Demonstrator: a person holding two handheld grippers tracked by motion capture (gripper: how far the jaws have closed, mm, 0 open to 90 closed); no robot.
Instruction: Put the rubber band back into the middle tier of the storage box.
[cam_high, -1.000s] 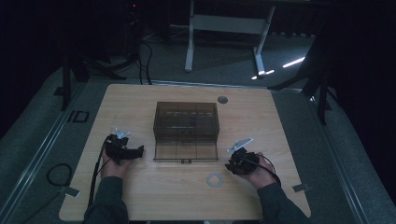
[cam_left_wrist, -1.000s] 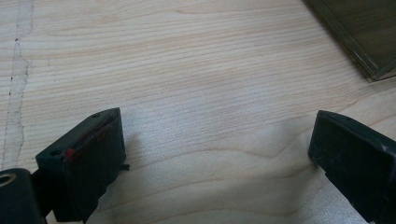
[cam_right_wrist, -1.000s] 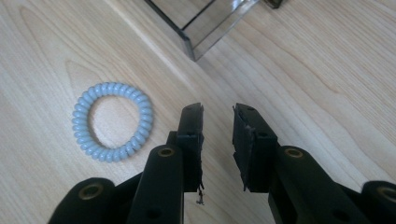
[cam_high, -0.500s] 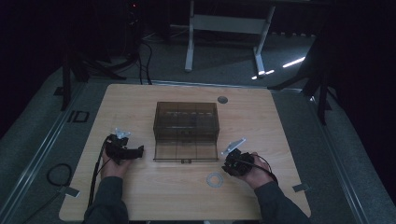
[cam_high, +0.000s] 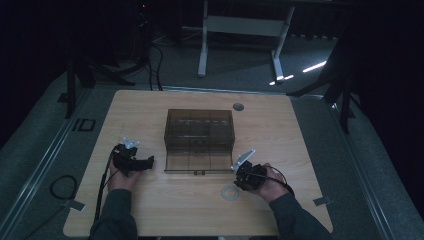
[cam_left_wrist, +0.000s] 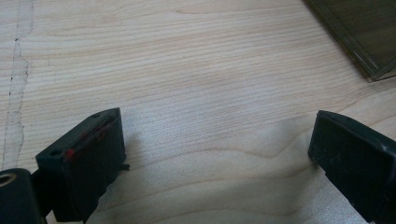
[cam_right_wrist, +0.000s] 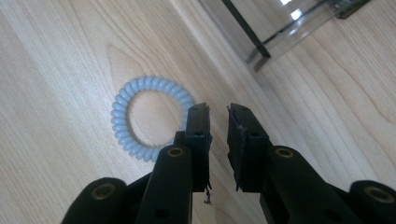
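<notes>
Pale blue and coiled like a telephone cord, the hair tie lies flat on the wooden bench, just in front of the tinted clear organiser box and close to your right gripper. That gripper has just been closing; its jaws now stand nearly together with only a thin gap and nothing between them. The left one of the pair sits over the ring's near edge, so the coil is beside the pads rather than inside them, and I cannot tell if it touches. In the high view the hair tie rests just left of your right gripper, still on the bench. Your left gripper hovers wide open over bare wood, near the box's left corner, holding nothing. Judging from this, the work is at its start: the ring is not yet grasped or lifted, and the box's front compartments look empty. You likely need to reopen, straddle the coil's rim, clamp, then carry it to the box.
</notes>
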